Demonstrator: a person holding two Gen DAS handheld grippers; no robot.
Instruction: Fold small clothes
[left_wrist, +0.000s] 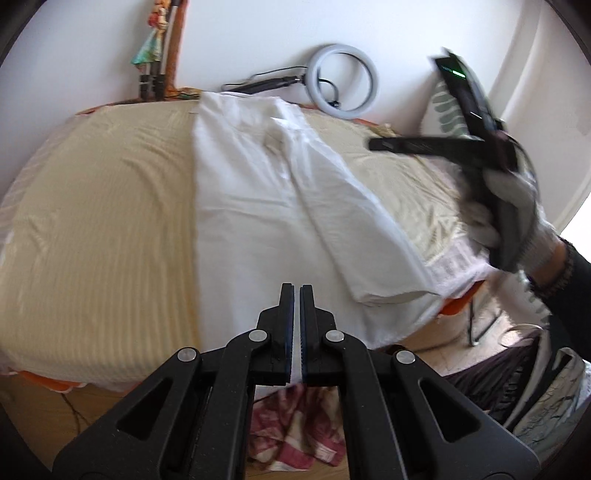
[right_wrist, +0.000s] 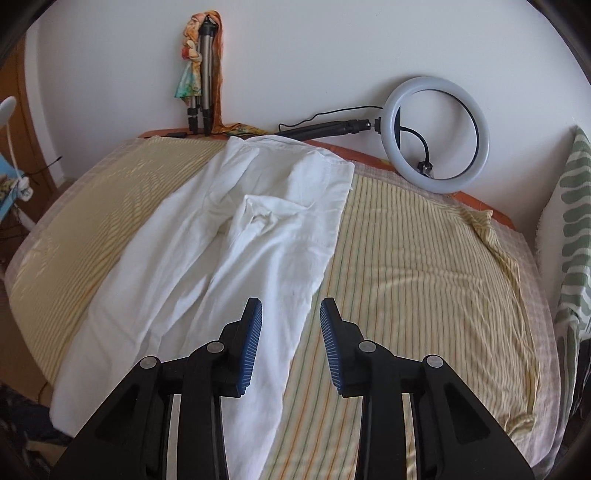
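White shirt (right_wrist: 221, 258) lies lengthwise on the striped bed sheet (right_wrist: 424, 277), near hem pinched in my clenched left gripper (left_wrist: 297, 295), right gripper (right_wrist: 291, 314) released over its right edge; I judge that edge needs an even grip before folding; no containers seen.

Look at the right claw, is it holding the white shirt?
No, the right claw is open, with nothing between its blue pads, above the white shirt.
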